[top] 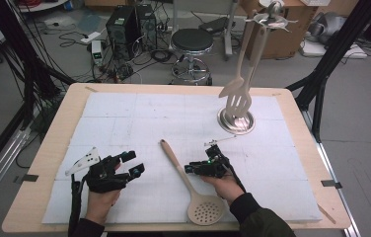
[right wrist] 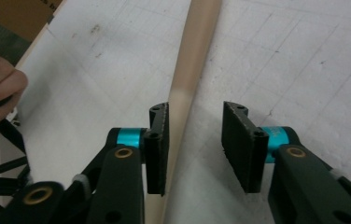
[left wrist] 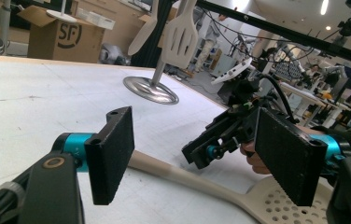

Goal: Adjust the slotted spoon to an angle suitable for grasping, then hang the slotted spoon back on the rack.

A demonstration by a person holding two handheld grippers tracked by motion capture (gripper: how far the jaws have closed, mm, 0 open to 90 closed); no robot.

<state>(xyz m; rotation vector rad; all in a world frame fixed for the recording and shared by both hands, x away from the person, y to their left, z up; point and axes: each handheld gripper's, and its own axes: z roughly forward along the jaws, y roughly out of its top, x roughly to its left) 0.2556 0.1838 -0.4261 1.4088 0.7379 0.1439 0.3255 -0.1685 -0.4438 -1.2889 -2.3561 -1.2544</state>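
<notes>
Slotted spoon: lay near the desk's front edge, handle angled toward the centre. Judged light, rigid, smooth plastic; best taken mid-handle. Right gripper: jaws parted astride the handle, not pressing. Left gripper: jaws wide, empty.

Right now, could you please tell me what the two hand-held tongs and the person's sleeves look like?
Both the left tongs and the right tongs are black, with flat textured pads, turquoise collars and brass-coloured rivets. A white three-cornered plate tops the left one. Black cables trail back over dark sleeves.
</notes>
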